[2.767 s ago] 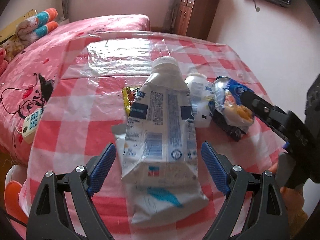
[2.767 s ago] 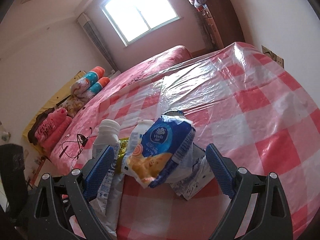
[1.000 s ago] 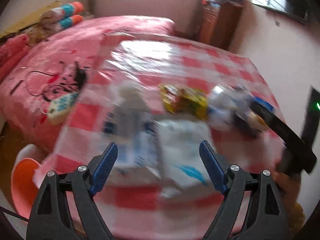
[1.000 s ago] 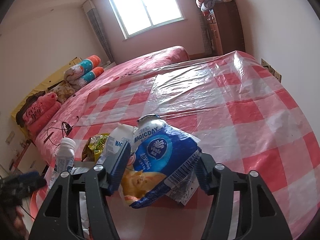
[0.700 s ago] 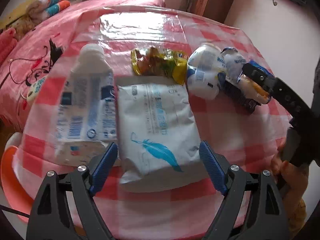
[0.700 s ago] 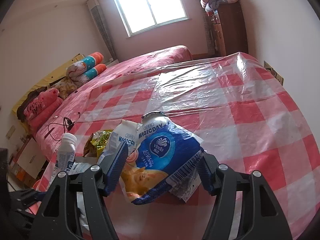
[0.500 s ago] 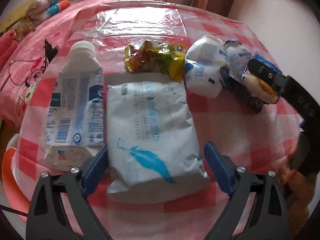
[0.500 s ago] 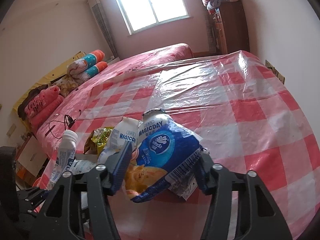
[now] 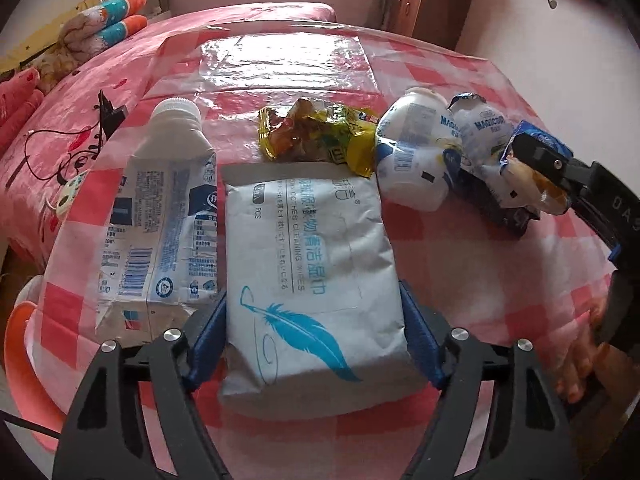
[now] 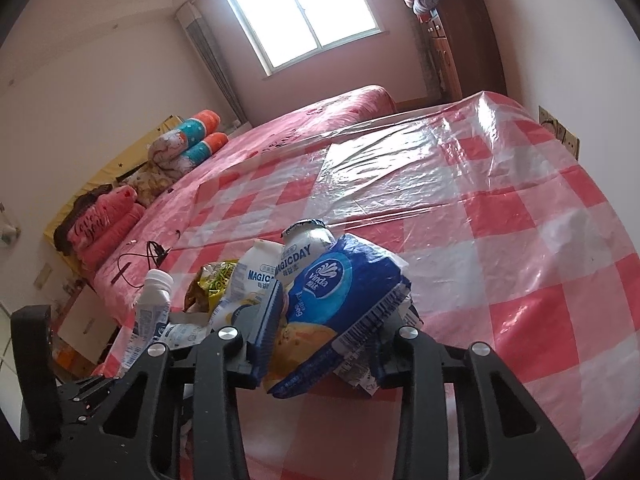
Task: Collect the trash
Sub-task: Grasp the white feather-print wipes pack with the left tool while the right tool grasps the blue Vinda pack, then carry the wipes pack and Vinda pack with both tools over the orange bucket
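- A flat white plastic pack of cleaning wipes [image 9: 310,264], printed with a blue feather and blue lettering, lies on the red-and-white checked plastic tablecloth [image 9: 472,264].
- The left gripper [image 9: 314,344] straddles the pack's near end; its blue pads sit against both edges, and the jaws are closing on it.
- A flattened white milk carton with a screw cap [image 9: 166,216] lies just left of the pack, a crumpled yellow snack wrapper [image 9: 316,136] beyond it.
- The crinkled blue Vinda tissue wrapper [image 10: 340,304] stands between the right gripper [image 10: 328,340] jaws, which are closing; both pads already press its sides.
- Two small white Magicday yogurt bottles [image 10: 296,256] lie just behind that wrapper.
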### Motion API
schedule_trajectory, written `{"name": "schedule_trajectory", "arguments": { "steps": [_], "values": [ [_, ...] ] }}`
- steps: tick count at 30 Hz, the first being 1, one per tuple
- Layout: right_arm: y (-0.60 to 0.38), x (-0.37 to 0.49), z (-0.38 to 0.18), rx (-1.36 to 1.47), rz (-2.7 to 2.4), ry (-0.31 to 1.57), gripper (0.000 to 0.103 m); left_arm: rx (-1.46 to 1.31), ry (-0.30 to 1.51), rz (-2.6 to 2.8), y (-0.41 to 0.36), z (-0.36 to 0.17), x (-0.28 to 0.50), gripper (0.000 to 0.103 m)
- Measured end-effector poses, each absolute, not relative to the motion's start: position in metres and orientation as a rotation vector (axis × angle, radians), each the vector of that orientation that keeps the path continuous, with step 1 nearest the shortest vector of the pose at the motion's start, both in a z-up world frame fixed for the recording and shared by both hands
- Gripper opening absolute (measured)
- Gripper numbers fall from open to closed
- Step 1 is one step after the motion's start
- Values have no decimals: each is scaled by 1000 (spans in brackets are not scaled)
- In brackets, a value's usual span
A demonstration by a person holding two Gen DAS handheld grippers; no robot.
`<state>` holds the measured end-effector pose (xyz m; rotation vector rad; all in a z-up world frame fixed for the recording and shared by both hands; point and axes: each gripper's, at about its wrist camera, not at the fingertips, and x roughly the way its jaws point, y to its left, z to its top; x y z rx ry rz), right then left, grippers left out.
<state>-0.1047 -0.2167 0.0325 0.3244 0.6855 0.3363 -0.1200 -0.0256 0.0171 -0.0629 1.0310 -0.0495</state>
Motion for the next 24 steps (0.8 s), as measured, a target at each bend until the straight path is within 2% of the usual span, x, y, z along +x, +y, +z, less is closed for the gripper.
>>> {"name": "schedule_trajectory", "arguments": {
  "steps": [10, 18, 24],
  "values": [
    [-226, -115, 42, 398, 363, 659, 32, -159, 995, -149, -11, 31, -141, 77],
    [-221, -129, 57, 399, 374, 612, 16, -209, 936, -196, 9, 46, -153, 77],
    [-204, -136, 63, 344, 381, 612, 14, -238, 915, -203, 26, 47, -162, 77]
  ]
}}
